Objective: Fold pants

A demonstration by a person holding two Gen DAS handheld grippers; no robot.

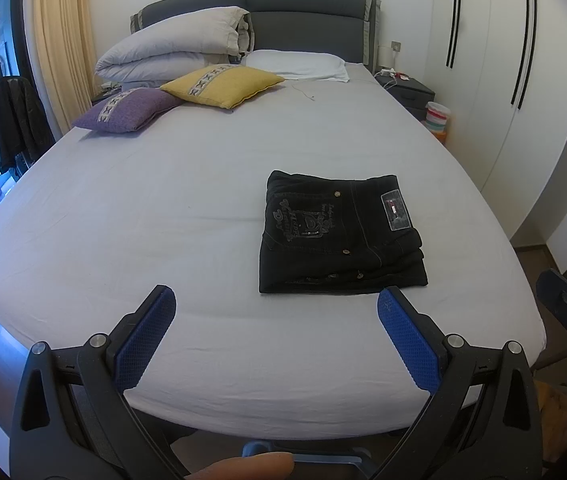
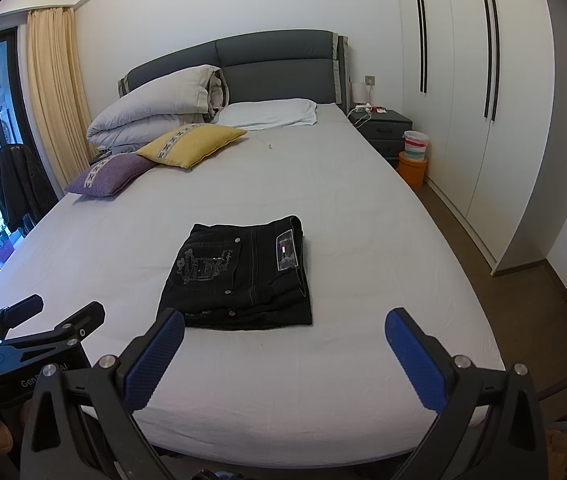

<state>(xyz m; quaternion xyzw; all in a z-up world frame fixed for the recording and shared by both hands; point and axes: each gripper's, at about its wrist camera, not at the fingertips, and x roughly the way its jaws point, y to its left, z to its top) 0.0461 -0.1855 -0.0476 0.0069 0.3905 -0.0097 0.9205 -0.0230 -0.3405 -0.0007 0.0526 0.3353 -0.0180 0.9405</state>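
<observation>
Bedroom light is falling on the bed (image 1: 163, 200) where the pants (image 1: 339, 236) are lying folded near its foot edge, both the left gripper (image 1: 277, 340) and right gripper (image 2: 283, 356) are hovering empty with fingers apart, so folding looks finished and nothing is calling for another grasp.

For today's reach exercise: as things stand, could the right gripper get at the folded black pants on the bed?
Probably yes. The right gripper is open, with bare sheet between it and the folded pants; nothing blocks the way.
</observation>
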